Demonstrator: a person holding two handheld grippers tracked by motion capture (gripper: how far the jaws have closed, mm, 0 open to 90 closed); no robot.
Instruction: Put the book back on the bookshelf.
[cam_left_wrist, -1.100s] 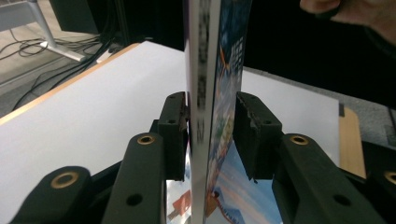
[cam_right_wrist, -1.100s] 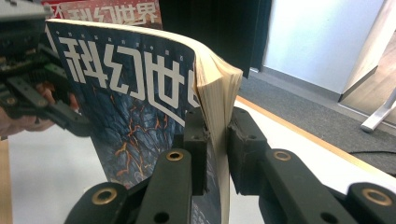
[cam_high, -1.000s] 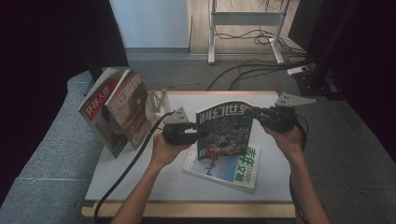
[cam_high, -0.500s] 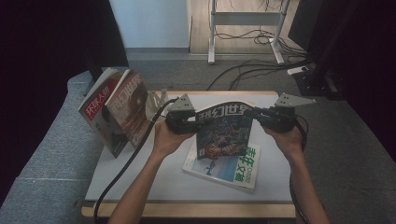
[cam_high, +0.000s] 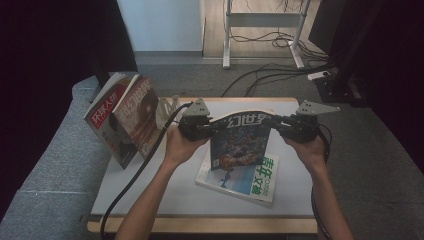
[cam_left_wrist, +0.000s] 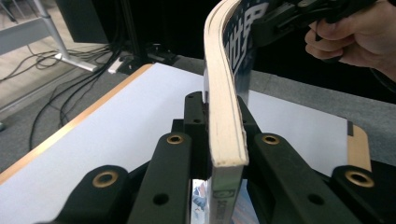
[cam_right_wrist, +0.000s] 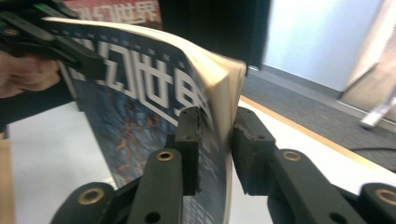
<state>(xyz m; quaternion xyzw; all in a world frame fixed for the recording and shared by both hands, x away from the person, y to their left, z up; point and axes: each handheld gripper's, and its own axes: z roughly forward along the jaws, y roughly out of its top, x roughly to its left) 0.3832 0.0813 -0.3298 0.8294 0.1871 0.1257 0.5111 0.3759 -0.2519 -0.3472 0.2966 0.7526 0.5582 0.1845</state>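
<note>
A dark-covered magazine (cam_high: 240, 137) is lifted upright above the white table (cam_high: 165, 190), the left gripper (cam_high: 202, 127) clamped on one top corner and the right gripper (cam_high: 282, 125) on the other. Beneath it lies a second magazine (cam_high: 250, 180). To its left, two magazines (cam_high: 125, 117) lean in a rack. Cables (cam_high: 260, 75) trail across the grey floor beyond.

A person's left gripper (cam_high: 202, 126) and right gripper (cam_high: 287, 125) clamp the top corners of a blue magazine (cam_high: 239, 140), held upright above the white table (cam_high: 165, 195). Another magazine (cam_high: 245, 175) lies flat beneath it; two more magazines (cam_high: 127, 117) stand at the table's left edge.
</note>
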